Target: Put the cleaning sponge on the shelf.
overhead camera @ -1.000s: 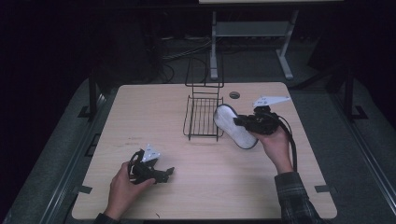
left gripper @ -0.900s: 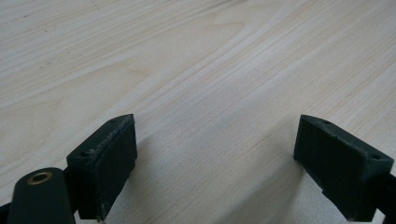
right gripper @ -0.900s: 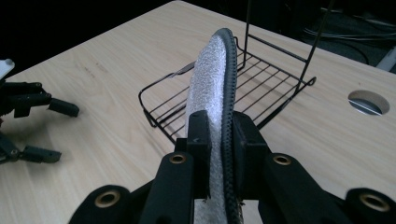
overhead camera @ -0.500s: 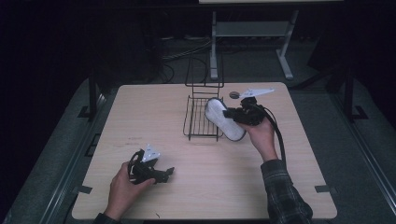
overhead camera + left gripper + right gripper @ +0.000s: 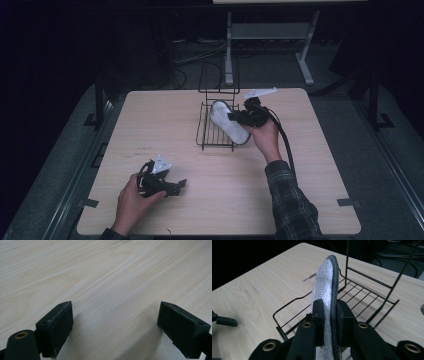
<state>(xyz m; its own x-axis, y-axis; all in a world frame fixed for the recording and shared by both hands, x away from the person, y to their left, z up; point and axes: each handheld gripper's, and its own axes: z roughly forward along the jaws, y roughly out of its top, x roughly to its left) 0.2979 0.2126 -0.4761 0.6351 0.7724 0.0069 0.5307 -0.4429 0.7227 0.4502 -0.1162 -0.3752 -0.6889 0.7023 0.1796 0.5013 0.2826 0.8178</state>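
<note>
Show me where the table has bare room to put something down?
The widest bare patch of table lies left of the wire rack, above the left gripper, whose jaws are open over bare wood. Another lies between that gripper and the plaid sleeve. It is crowded at the rack, where the right gripper holds a fuzzy white insole over it.

I work at a pale wood-grain rectangular table [image 5: 165, 115] on dark grey floor [image 5: 380, 165], a white metal-legged stand [image 5: 305, 65] at one o'clock, tangled black cables [image 5: 192, 55] at twelve, the room dark.
</note>
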